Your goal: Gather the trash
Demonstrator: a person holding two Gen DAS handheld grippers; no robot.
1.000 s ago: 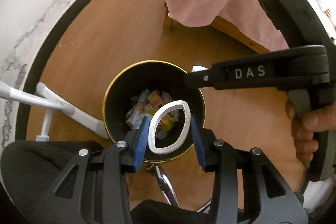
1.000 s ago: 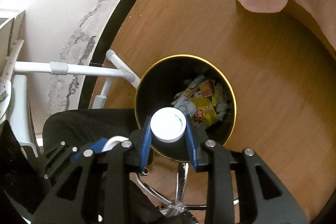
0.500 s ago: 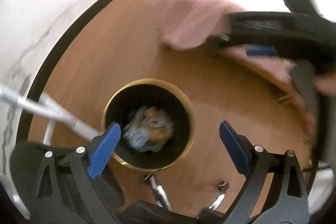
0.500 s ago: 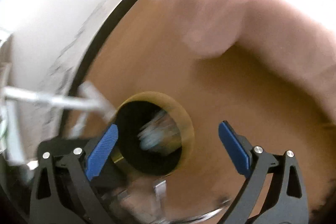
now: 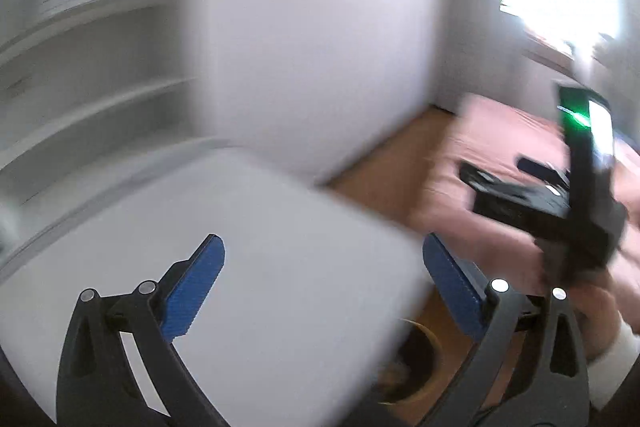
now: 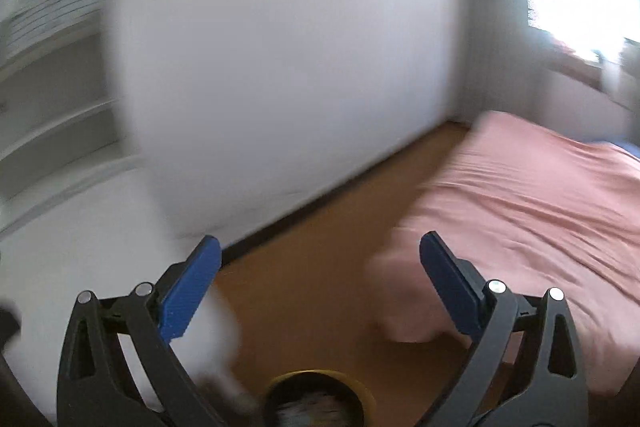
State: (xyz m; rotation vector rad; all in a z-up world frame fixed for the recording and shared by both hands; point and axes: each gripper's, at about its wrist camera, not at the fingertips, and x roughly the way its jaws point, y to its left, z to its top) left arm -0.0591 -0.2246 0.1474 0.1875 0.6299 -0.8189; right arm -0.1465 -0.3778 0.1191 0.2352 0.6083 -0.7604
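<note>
Both our left gripper and right gripper stand wide with nothing between the pads, their jaws having just been opening. The trash bin lies below and just ahead of the right gripper, at that view's bottom edge, and low right in the left view, so we judge the right hand nearer. It shows as a round black can with a gold rim, contents blurred.
</note>
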